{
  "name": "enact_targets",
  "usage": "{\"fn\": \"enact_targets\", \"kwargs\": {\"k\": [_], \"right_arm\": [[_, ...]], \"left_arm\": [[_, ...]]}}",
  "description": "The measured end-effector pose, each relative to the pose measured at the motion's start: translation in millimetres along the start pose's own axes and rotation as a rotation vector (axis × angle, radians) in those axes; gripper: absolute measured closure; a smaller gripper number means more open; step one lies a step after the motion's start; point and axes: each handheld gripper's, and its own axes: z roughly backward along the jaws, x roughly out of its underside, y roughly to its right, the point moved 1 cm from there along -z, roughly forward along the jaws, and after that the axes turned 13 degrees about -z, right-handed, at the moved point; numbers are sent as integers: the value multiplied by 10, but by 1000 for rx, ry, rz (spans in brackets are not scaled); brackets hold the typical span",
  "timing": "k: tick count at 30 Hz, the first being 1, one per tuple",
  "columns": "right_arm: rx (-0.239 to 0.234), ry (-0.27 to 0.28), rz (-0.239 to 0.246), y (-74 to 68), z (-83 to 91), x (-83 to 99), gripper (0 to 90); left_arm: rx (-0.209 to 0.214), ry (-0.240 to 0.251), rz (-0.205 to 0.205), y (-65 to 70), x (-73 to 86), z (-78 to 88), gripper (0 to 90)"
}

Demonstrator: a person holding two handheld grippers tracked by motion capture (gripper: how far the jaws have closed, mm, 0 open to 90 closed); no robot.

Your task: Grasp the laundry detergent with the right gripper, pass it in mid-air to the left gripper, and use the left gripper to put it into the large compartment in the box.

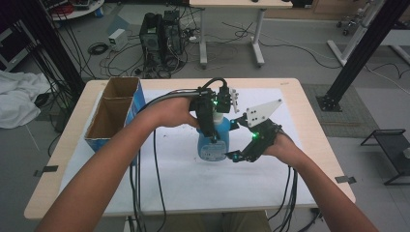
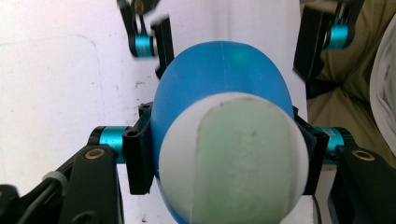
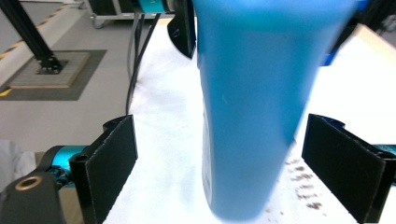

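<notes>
A blue bottle [image 1: 212, 143] with a white top stands upright on the white sheet in the middle of the table. My left gripper [image 1: 209, 129] reaches over it from the left and is shut on its upper part. In the left gripper view the pads [image 2: 139, 156] press both sides of the blue bottle [image 2: 219, 79], whose top has a pale green face. My right gripper [image 1: 233, 155] sits low at the bottle's right side. In the right gripper view the blue bottle [image 3: 261, 93] stands between the pads [image 3: 109, 165], which are spread wide and apart from it.
An open cardboard box [image 1: 113, 113] with a blue side stands at the table's left. A white sheet [image 1: 193, 183] covers the wooden tabletop [image 1: 314, 159]. Cables hang from both grippers over the near edge. Small dark crumbs [image 3: 303, 186] lie on the sheet beside the bottle.
</notes>
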Motion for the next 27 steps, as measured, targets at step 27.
{"fn": "enact_targets", "kwargs": {"k": [27], "right_arm": [[142, -190, -112, -21, 535, 27, 7]], "left_arm": [[-65, -36, 95, 3, 305, 199, 380]]}}
